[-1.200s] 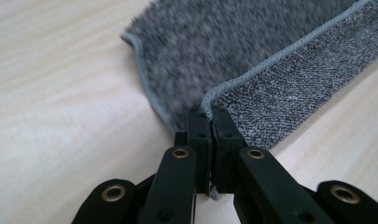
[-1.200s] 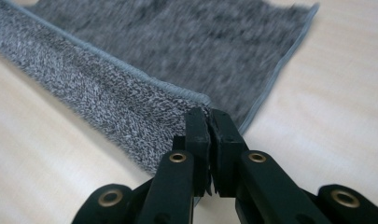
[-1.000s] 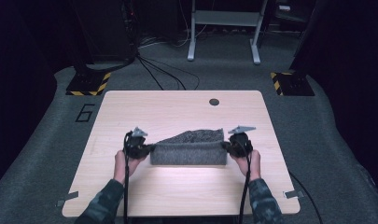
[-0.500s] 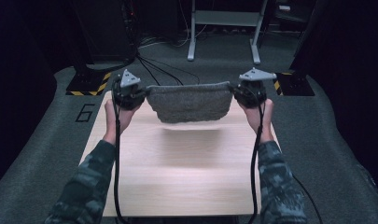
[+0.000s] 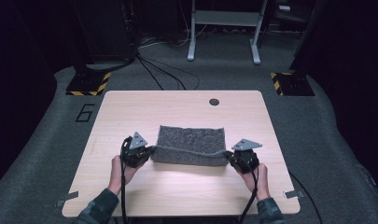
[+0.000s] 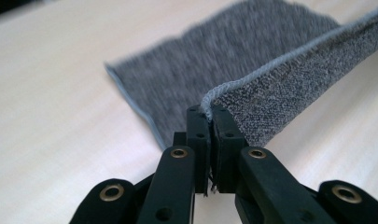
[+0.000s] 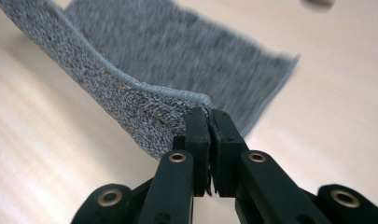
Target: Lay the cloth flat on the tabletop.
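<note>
A grey cloth (image 5: 190, 142) lies on the tabletop (image 5: 130, 112), its far part flat and its near edge lifted between the two grippers. The left gripper (image 5: 147, 153) has its fingers (image 6: 199, 128) clamped on the near left corner. The right gripper (image 5: 232, 158) has its fingers (image 7: 196, 128) clamped on the near right corner.

Hand-held gripper (image 7: 209, 122) pinching grey cloth (image 7: 177, 60)

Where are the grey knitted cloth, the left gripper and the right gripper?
grey knitted cloth (image 5: 190, 140), high view, flat middle.
left gripper (image 6: 209, 116), left gripper view, jaw tips pinching the hem.
right gripper (image 7: 209, 119), right gripper view, jaw tips pinching the hem.
</note>
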`<state>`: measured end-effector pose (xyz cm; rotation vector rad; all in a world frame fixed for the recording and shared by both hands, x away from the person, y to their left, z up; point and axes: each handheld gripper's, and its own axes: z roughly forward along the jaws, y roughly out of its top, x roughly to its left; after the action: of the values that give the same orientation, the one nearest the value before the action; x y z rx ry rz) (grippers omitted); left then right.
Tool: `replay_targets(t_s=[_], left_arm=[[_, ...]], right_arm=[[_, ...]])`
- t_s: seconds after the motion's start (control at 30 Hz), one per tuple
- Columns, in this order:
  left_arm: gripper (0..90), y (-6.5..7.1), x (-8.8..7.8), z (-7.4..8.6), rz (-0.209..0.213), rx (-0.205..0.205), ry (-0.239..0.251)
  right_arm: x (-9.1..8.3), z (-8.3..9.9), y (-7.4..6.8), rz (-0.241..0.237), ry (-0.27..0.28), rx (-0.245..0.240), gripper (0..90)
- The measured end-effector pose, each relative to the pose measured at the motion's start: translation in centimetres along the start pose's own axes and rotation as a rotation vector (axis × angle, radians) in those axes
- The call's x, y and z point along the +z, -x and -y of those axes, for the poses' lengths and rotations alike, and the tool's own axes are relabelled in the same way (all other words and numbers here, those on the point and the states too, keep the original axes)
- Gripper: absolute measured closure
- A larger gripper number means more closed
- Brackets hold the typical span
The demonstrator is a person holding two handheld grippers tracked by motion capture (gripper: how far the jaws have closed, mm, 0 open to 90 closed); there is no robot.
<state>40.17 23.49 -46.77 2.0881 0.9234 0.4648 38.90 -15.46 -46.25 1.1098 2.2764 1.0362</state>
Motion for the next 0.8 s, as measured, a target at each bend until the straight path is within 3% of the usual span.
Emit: replay_targets(t_s=[0.07,0.37,0.43,0.5,0.53,0.57,0.67,0.8], left_arm=[[86.2,0.6,0.1,1.8,0.031,-0.045,-0.01],[80.1,1.9,-0.4,5.2,0.072,-0.094,-0.039],[78.1,2.0,-0.7,6.0,0.092,-0.122,-0.044],[76.6,1.9,-0.8,6.2,0.1,-0.116,-0.054],[73.9,1.9,-1.0,6.3,0.104,-0.117,-0.058],[65.5,1.9,-1.4,6.5,0.115,-0.13,-0.076],[56.0,1.6,-1.9,6.6,0.109,-0.124,-0.074],[45.7,1.0,-3.4,6.7,0.07,-0.144,-0.07]], right_arm=[[0.2,1.7,-0.4,-0.017,-0.01,0.038,86.5],[-0.4,3.9,-1.2,-0.041,-0.056,0.06,82.0],[-0.6,4.3,-1.3,-0.04,-0.059,0.063,80.5],[-0.7,4.4,-1.3,-0.042,-0.063,0.065,79.1],[-0.8,4.6,-1.3,-0.042,-0.066,0.069,78.5],[-1.3,5.0,-1.3,-0.041,-0.074,0.069,76.2],[-1.8,5.2,-1.2,-0.043,-0.082,0.073,72.9],[-3.6,5.6,-0.4,-0.038,-0.068,0.1,65.4]])
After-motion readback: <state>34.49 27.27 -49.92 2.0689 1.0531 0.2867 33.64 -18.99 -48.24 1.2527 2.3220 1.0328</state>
